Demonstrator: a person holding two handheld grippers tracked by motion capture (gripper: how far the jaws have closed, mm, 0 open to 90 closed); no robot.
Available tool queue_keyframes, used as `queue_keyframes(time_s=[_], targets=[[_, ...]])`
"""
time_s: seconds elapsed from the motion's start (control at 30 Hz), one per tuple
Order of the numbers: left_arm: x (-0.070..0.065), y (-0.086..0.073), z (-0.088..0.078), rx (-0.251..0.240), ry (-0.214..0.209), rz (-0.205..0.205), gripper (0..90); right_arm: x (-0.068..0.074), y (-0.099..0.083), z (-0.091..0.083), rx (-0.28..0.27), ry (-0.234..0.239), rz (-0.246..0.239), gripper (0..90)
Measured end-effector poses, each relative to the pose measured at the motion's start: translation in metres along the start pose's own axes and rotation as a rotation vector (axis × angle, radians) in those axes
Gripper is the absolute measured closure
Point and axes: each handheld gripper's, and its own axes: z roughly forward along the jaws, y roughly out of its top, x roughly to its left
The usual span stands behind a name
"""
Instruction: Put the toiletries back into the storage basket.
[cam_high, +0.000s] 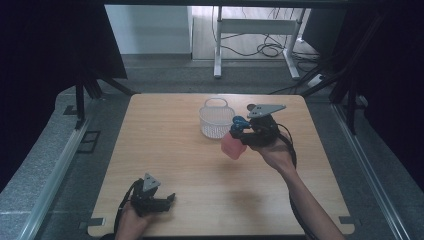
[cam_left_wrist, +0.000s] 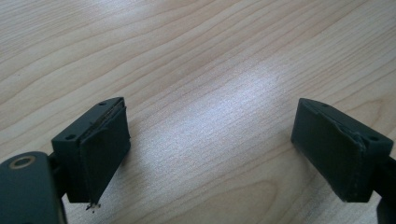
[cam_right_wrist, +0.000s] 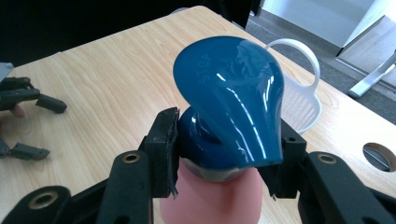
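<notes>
A pink bottle with a glossy blue spray head hangs in the air right of centre, gripped at its blue neck by my right gripper, which is shut on it. In the right gripper view the bottle stands between the two black jaws. A white mesh basket with a loop handle stands on the table just left of the bottle; the basket appears behind the spray head. My left gripper rests near the table's front edge, its jaws wide open over bare wood.
The light wooden table has a round hole near its far right corner. Dark curtains flank both sides. A white desk frame and cables stand on the floor beyond the table.
</notes>
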Motion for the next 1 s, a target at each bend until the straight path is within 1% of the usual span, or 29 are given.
queue_keyframes(time_s=[0.2, 0.37, 0.77, 1.0], targets=[[0.0, 0.0, 0.0, 0.0, 0.0, -0.006, 10.9, -0.003, 0.008, 0.005, 0.005, -0.015, -0.006, 53.1], [0.0, 0.0, 0.0, -0.001, 0.0, 0.003, 10.9, -0.007, 0.013, 0.008, 0.003, -0.021, 0.001, 53.1], [0.0, 0.0, 0.0, 0.001, -0.001, -0.002, 10.9, -0.019, 0.029, 0.02, 0.001, -0.045, 0.011, 53.1], [0.0, 0.0, 0.0, 0.0, 0.0, -0.002, 10.9, -0.023, 0.042, 0.027, -0.007, -0.058, 0.022, 53.1]])
